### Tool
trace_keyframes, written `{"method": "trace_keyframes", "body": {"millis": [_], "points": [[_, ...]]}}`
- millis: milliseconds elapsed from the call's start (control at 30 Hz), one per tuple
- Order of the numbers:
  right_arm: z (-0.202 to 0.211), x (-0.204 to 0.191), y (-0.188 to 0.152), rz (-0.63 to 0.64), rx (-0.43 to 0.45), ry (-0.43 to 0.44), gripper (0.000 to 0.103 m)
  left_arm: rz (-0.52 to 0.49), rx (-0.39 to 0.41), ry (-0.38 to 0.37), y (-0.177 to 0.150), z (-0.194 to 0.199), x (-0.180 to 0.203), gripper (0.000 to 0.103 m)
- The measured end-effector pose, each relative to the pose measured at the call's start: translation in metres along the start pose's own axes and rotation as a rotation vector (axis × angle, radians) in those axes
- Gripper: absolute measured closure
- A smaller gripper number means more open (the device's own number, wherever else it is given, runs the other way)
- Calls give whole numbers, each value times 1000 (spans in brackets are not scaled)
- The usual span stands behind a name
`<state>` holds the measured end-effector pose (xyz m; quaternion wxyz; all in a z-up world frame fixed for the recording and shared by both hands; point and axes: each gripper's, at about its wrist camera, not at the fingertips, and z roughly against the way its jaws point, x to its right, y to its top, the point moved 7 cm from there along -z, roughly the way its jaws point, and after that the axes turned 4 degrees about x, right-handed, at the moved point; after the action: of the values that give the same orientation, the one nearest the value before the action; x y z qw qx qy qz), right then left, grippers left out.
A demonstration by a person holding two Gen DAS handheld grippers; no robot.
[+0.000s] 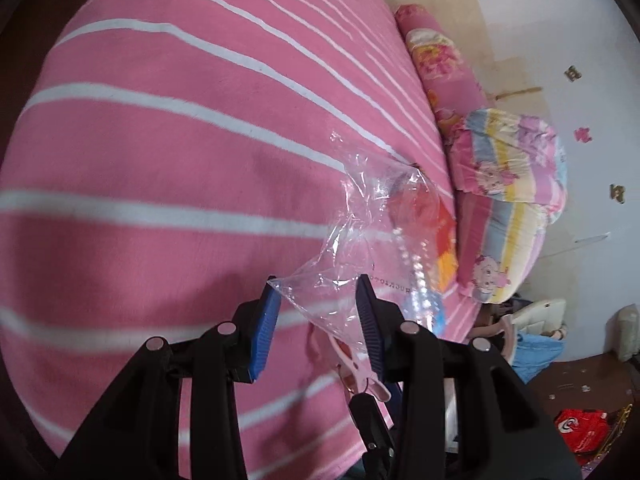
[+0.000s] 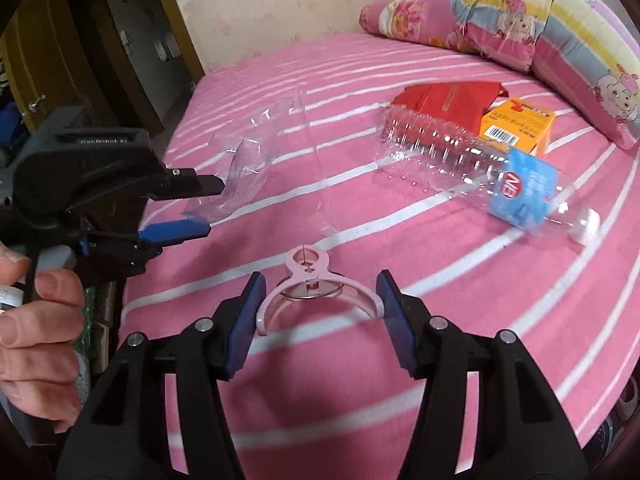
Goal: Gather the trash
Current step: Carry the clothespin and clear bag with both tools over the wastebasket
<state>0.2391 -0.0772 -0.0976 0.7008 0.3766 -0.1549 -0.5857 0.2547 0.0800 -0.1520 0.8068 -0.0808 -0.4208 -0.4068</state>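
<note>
A clear plastic bag [image 1: 360, 240] lies on the pink striped bed [image 1: 180, 140]; its near corner sits between the open fingers of my left gripper [image 1: 318, 304]. In the right wrist view the left gripper [image 2: 208, 208] is open around the bag's edge [image 2: 248, 160]. My right gripper [image 2: 320, 312] holds a pink clothes peg [image 2: 310, 284] by its two handles, peg tip on the bag's near corner. An empty clear bottle [image 2: 472, 164] with a blue label, a red packet [image 2: 448, 98] and an orange box [image 2: 518, 126] lie further right.
Patterned pillows [image 2: 560, 32] are stacked at the head of the bed by the wall. A red bag [image 1: 580, 428] and clutter lie on the floor beside the bed. A doorway and wooden door [image 2: 60, 60] stand at the left.
</note>
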Motion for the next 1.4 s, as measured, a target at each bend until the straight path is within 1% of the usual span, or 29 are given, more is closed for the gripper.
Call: {"method": "trace_keyframes", "body": {"millis": [100,200,367,533,667,767,900,1000,1067,1167,1233,1267,1333,1400], "points": [[17,-3,-9,-10,8,22,45,36,20,-55,-15,16,1,65],[34,-1,-12,-51,28,56,45,64,35,-104,-31,29,1,65],[66,5,-14,-115,96,89,45,59,53,-164,-54,51,8,65],[79,12,-14,-173,105,97,45,14,62,-184,-74,62,24,65],[92,15,-14,-191,107,96,45,5,59,-206,-83,67,28,65],[102,16,-11,-210,116,101,45,-16,70,-216,-84,71,40,65],[123,20,-7,-231,142,107,45,-28,81,-253,-91,79,58,65],[148,31,-5,-243,174,87,45,-27,72,-274,-102,86,70,65],[167,45,-8,-271,198,75,46,-56,61,-276,-112,90,83,65],[192,69,-16,-322,225,59,45,-94,18,-281,-132,87,107,65],[206,81,-20,-335,242,41,46,-120,-4,-282,-147,82,120,65],[220,92,-27,-334,258,14,45,-134,-20,-278,-157,77,127,65],[233,103,-34,-331,269,-13,45,-156,-51,-264,-176,67,134,65],[249,119,-49,-339,278,-42,45,-179,-96,-248,-199,54,143,65]]}}
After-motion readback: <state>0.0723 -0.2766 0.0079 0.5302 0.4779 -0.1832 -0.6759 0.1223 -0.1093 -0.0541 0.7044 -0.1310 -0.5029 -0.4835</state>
